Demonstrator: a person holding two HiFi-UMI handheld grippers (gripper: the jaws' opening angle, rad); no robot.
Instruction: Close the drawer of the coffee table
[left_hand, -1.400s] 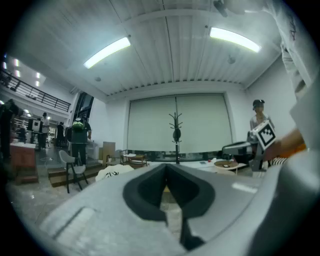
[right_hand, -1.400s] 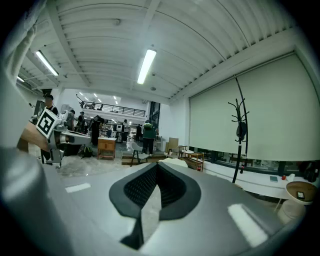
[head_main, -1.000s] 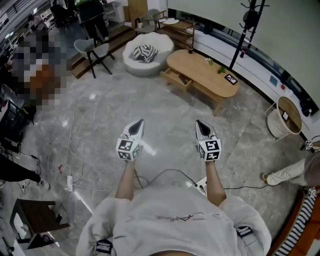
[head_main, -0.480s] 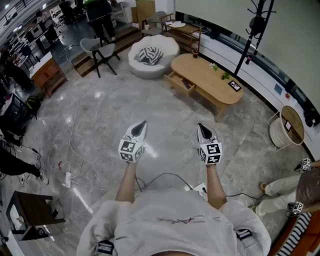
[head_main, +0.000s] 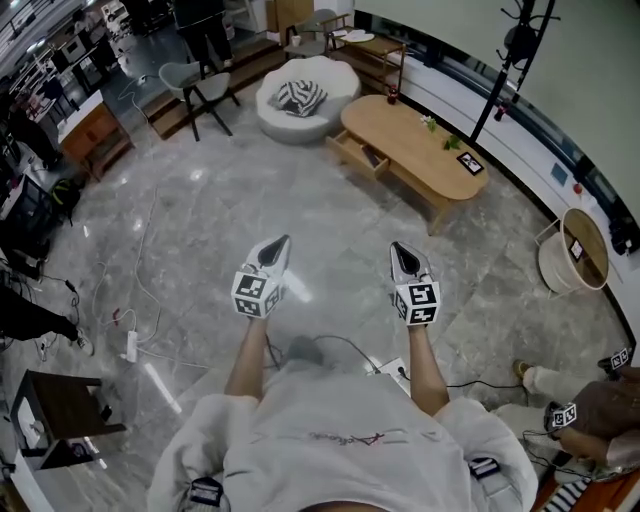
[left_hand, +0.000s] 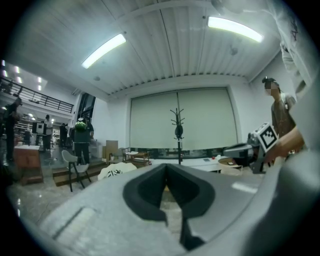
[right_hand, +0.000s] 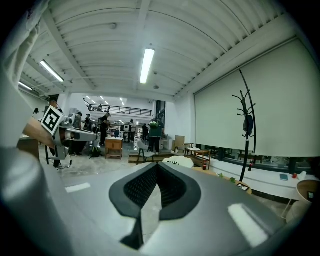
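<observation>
Drawer (head_main: 357, 155) of the oval light-wood coffee table (head_main: 410, 145): one drawer, standing pulled out of the table's long near-left side, close to its left end, with its open front pointing out over the grey marble floor (head_main: 200, 220). The table sits far ahead and a little right of the person, well apart from both grippers. Its long axis runs from far left to near right, alongside the curved wall ledge behind it. Something dark lies in the drawer, too small to make out. A few small items stand on the tabletop, among them a dark square frame (head_main: 468, 162) near the right end.

Two grippers are held out low and near. The left gripper (head_main: 277, 246) (left_hand: 166, 169) has its jaws pressed together with nothing between them. The right gripper (head_main: 401, 250) (right_hand: 156, 167) is the same, jaws together and empty.

Left of the table sits one round white pouf (head_main: 300, 95) with a striped cushion, and farther left one grey chair (head_main: 192, 82). One black coat stand (head_main: 505, 60) rises behind the table, its top cut off by the frame. At the near right edge a second person (head_main: 590, 410) shows only in part.
</observation>
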